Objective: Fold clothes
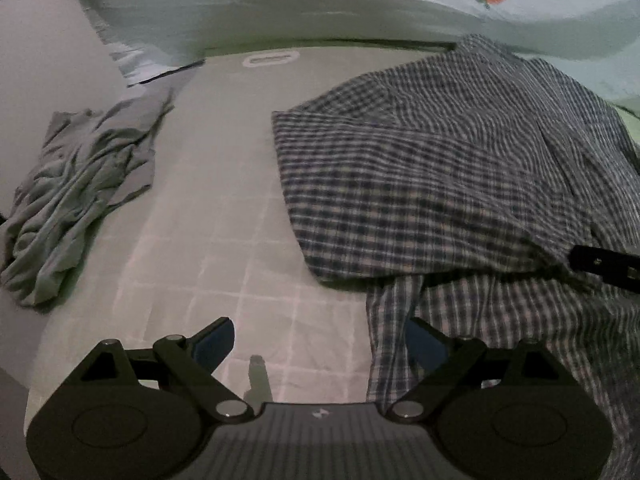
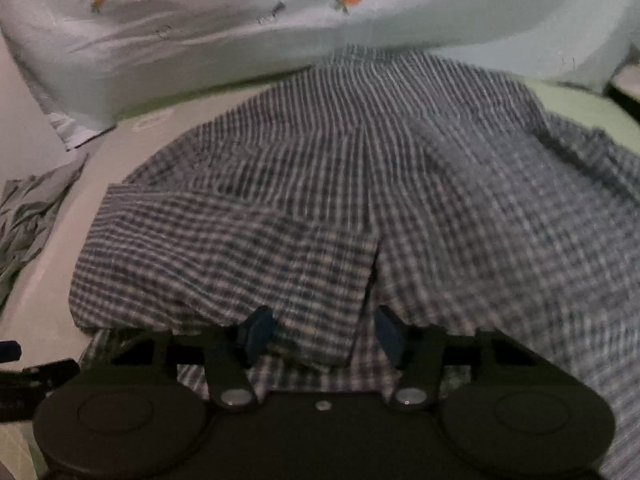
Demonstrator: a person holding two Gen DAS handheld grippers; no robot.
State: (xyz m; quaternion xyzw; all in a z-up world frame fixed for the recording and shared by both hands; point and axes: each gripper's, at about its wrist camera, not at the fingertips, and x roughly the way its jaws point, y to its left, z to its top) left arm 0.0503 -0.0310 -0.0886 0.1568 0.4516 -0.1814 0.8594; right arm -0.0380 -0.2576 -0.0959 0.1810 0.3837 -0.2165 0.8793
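The blue-and-white checked cotton shirt [image 2: 320, 200] lies on a pale gridded folding board [image 1: 224, 216], a fold between my right gripper [image 2: 324, 334]'s half-parted pads, my left gripper [image 1: 320, 346] spread wide, angled down at its hem, no writing legible.

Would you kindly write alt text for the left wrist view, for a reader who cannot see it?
A blue-and-white plaid shirt lies partly folded on a pale gridded folding board, one layer trailing toward the open left gripper, whose right finger touches the cloth. A crumpled grey-green garment sits at the left, and carrot-print bedding lies behind.
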